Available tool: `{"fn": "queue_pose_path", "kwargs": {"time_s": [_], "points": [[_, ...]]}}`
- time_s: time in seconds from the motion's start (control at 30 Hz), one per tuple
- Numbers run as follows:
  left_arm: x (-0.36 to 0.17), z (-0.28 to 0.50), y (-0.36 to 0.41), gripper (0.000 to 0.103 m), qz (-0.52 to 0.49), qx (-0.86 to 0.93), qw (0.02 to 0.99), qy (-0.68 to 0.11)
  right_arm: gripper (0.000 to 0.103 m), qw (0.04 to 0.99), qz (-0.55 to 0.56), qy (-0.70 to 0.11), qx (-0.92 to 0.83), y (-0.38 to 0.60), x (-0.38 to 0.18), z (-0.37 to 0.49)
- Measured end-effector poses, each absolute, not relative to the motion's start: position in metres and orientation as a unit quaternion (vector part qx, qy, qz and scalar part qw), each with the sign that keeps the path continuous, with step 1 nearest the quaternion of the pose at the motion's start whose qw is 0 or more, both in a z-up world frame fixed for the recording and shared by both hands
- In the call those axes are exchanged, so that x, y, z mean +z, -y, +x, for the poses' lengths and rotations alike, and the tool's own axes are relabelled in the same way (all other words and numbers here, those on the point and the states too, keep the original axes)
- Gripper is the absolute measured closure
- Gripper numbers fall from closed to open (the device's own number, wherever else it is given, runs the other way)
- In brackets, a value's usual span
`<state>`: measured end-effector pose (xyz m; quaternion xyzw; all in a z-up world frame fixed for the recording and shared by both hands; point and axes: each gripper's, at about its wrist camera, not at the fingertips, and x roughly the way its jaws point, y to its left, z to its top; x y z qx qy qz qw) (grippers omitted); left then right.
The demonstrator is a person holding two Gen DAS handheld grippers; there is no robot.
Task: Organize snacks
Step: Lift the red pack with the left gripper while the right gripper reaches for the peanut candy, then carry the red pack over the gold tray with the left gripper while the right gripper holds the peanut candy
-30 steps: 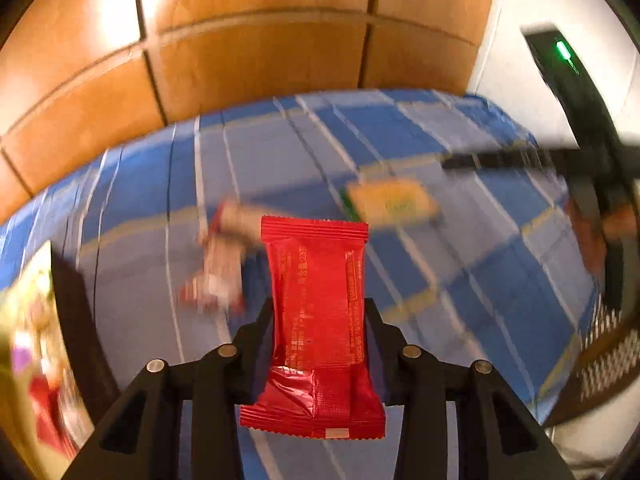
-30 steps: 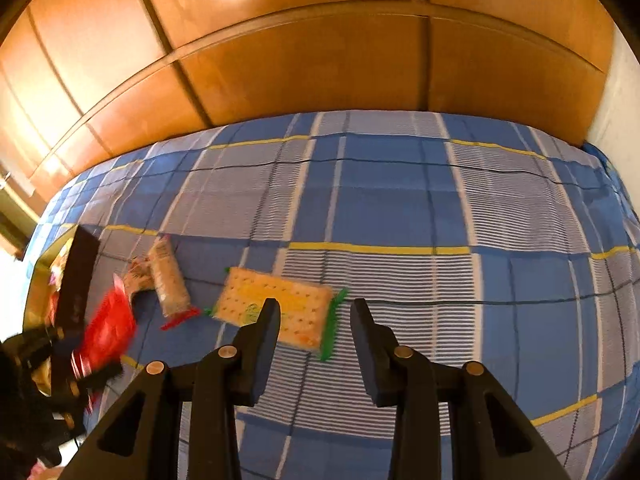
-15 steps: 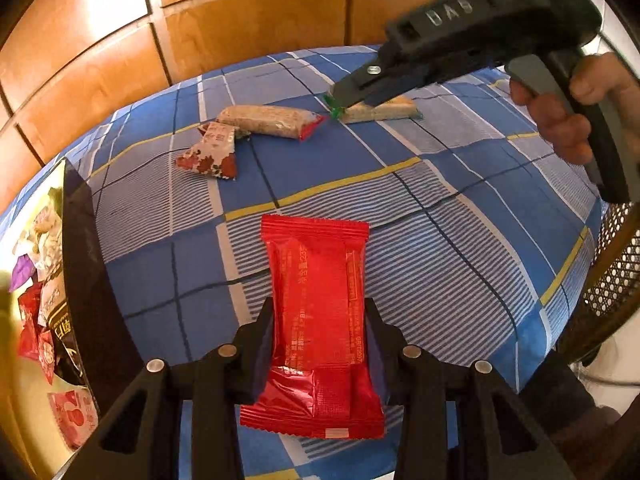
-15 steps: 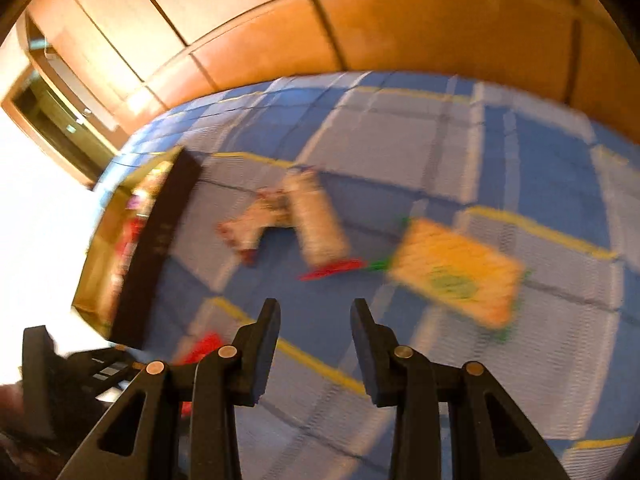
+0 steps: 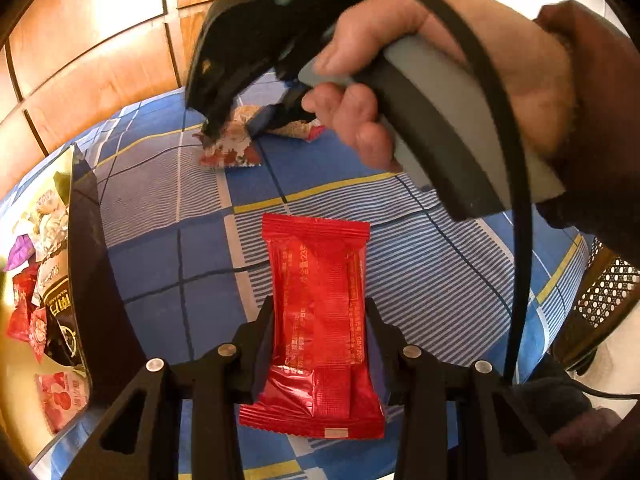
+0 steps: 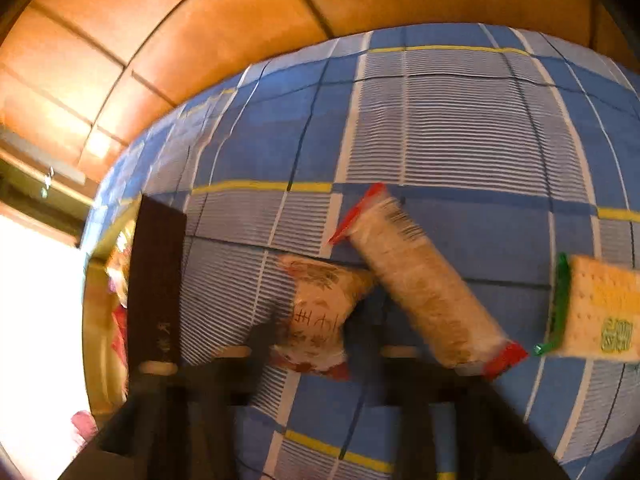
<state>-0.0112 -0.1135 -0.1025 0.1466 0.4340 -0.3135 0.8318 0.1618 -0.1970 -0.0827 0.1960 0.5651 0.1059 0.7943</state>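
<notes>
The left gripper (image 5: 318, 330) fills the bottom of the left wrist view with its jaws narrowed onto the red snack packet (image 5: 318, 320), gripped across its width so that the sealed top stands clear above the fingers and the crimped lower end hangs below them; held this way it looks ready to be carried to the snack box (image 5: 86, 264) at the left edge of the frame, whose dark wall stands just beside the gripper and which already holds other wrappers, so I judge it the collecting place. In the upper part of the same view a person's hand (image 5: 436, 88) squeezes the grey handle of the right gripper (image 5: 224, 120), whose tips reach down onto the small floral packet (image 6: 316, 312) on the blue checked cloth (image 5: 420, 264). The right wrist view is blurred, yet it shows that packet between the dark fingers at lower centre, with the jaws drawn in close against its sides, so they appear to be closed on it. The long pale bar with red ends (image 6: 424, 288) lies slanted, touching the floral packet's right corner, which may crowd the pick; the yellow cracker pack (image 6: 600, 312) rests near it at the right edge, apart and not yet handled.
</notes>
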Motion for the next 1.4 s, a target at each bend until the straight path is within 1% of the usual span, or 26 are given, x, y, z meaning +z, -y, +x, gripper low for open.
{"fn": "queue_pose_path", "kwargs": {"time_s": [0.13, 0.27, 0.43, 0.5, 0.6, 0.77, 0.93, 1.13, 1.4], "points": [[-0.103, -0.014, 0.108, 0.062, 0.14, -0.314, 0.834, -0.432, 0.081, 0.814, 0.098, -0.557, 0.134, 0.181, -0.067, 0.144], [-0.105, -0.015, 0.105, 0.062, 0.137, -0.312, 0.836, -0.431, 0.08, 0.82, -0.002, -0.553, 0.146, 0.186, -0.053, 0.113], [-0.104, -0.016, 0.106, 0.061, 0.134, -0.308, 0.838, -0.431, 0.08, 0.805, -0.069, -0.577, 0.123, 0.216, -0.061, 0.075], [-0.105, -0.015, 0.106, 0.061, 0.135, -0.306, 0.839, -0.43, 0.08, 0.801, -0.071, -0.583, 0.116, 0.226, -0.068, 0.066], [-0.105, -0.015, 0.107, 0.061, 0.138, -0.304, 0.838, -0.431, 0.079, 0.804, -0.043, -0.58, 0.122, 0.24, -0.077, 0.057], [-0.097, -0.01, 0.109, 0.063, 0.13, -0.301, 0.837, -0.438, 0.079, 0.827, -0.06, -0.547, 0.119, 0.238, -0.08, 0.047], [-0.065, -0.012, 0.106, 0.063, 0.113, -0.299, 0.856, -0.406, 0.079, 0.848, -0.055, -0.515, 0.116, 0.239, -0.08, 0.032], [-0.024, -0.002, 0.088, 0.063, 0.066, -0.254, 0.885, -0.384, 0.079, 0.866, -0.035, -0.486, 0.114, 0.243, -0.08, 0.024], [-0.012, 0.015, 0.049, 0.062, 0.026, -0.174, 0.902, -0.395, 0.079, 0.889, -0.039, -0.445, 0.099, 0.237, -0.084, 0.014]]}}
